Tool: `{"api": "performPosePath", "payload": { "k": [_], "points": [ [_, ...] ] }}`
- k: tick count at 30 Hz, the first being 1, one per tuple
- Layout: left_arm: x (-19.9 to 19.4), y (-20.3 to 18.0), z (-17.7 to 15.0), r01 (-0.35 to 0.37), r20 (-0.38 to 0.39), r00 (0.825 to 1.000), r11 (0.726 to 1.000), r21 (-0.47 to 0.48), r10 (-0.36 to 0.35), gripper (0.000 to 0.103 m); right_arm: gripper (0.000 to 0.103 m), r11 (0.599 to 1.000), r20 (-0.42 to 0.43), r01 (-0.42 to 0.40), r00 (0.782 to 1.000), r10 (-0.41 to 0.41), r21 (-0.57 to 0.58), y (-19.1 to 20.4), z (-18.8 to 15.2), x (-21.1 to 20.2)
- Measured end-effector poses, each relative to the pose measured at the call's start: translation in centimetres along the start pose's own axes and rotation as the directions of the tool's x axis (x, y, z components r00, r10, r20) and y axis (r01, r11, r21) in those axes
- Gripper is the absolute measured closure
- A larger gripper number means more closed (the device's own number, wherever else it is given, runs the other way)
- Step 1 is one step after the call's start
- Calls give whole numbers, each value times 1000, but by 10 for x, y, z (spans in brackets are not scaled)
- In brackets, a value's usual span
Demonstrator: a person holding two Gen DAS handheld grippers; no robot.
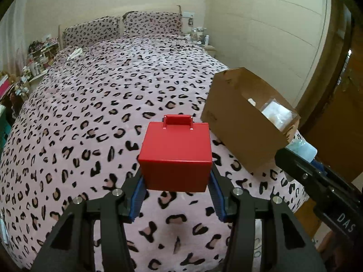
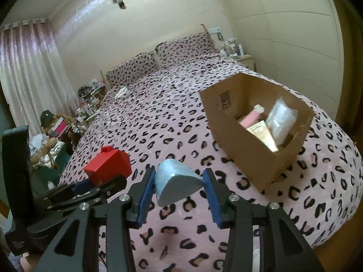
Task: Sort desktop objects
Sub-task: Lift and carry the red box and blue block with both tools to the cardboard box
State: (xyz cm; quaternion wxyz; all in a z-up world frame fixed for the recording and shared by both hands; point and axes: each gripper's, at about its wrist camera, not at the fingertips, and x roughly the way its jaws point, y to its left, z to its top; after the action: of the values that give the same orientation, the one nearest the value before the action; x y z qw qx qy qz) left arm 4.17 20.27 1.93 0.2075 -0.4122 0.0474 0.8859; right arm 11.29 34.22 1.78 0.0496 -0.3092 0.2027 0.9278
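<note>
red box (image 1: 175,156) clamped in left hand-held gripper (image 1: 177,188), blue packet (image 2: 178,184) gripped by right hand-held gripper (image 2: 179,189)

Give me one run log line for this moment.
left gripper: holds red box | right gripper: holds blue pack | cardboard box: on bed, partly filled

The white letters "DAS" stand on the black body of the right gripper (image 1: 301,156), seen to the right of the left gripper's own fingers. A dark printed label on the cardboard box (image 2: 238,136), ahead and right of the right gripper, is too blurred to read.
</note>
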Motion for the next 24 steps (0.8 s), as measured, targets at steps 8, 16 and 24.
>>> {"api": "performPosePath", "payload": {
  "k": [8, 16, 24],
  "points": [
    [4, -22, 5, 18, -3, 1000, 999, 41, -18, 52, 59, 999, 1, 22, 1000, -22, 31, -17, 3, -10],
    [9, -41, 11, 39, -7, 999, 997, 73, -38, 52, 59, 998, 18, 43, 999, -44, 52, -34, 10, -19],
    [18, -64, 16, 72, -17, 997, 992, 109, -70, 52, 59, 995, 30, 69, 997, -71, 69, -48, 13, -26]
  ]
}}
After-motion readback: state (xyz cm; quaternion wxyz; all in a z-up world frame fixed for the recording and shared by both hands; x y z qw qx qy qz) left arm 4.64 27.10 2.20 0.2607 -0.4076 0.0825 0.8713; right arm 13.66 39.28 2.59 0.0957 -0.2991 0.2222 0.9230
